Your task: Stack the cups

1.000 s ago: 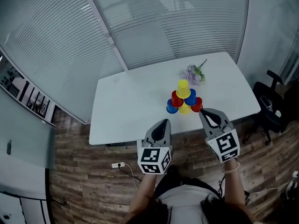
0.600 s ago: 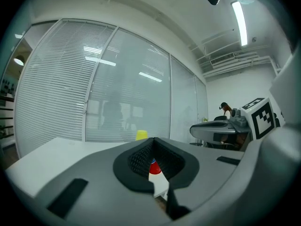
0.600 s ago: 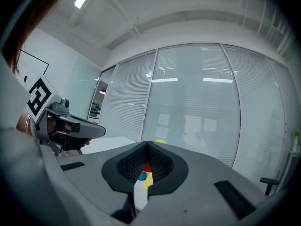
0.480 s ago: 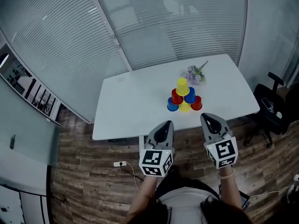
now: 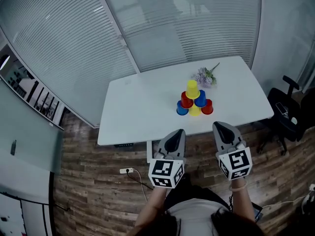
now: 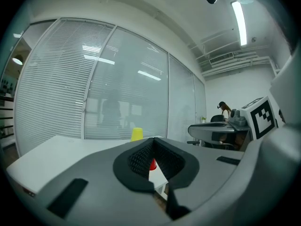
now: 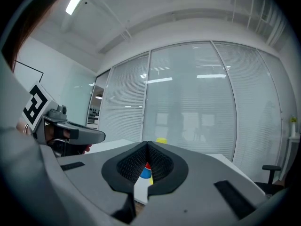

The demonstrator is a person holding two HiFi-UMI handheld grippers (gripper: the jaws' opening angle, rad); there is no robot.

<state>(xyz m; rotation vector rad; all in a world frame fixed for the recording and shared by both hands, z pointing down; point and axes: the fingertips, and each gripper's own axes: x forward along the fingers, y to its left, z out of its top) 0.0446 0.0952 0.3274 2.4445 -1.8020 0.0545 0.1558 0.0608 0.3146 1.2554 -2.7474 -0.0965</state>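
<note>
On the white table point(image 5: 138, 107) stands a pyramid of cups: a yellow cup point(image 5: 192, 89) on top, a red point(image 5: 186, 101) and a blue cup point(image 5: 200, 100) under it, and a blue point(image 5: 181, 110), a yellow point(image 5: 195, 112) and a red cup point(image 5: 207, 107) at the base. Both grippers hover off the table's near edge, over the floor. My left gripper point(image 5: 174, 135) is shut and holds nothing; so is my right gripper point(image 5: 219, 128). The yellow top cup point(image 6: 137, 134) shows above the left gripper point(image 6: 153, 142), and the same cup point(image 7: 161, 140) peeks over the right gripper point(image 7: 147, 146).
A bunch of pale purple flowers point(image 5: 204, 76) lies behind the pyramid. A black office chair point(image 5: 287, 113) stands right of the table. Glass walls with blinds point(image 5: 147, 28) close the far side. A power strip point(image 5: 125, 172) lies on the wooden floor.
Both grippers have drawn back from the table's near edge toward the person. The cup pyramid has not changed.
</note>
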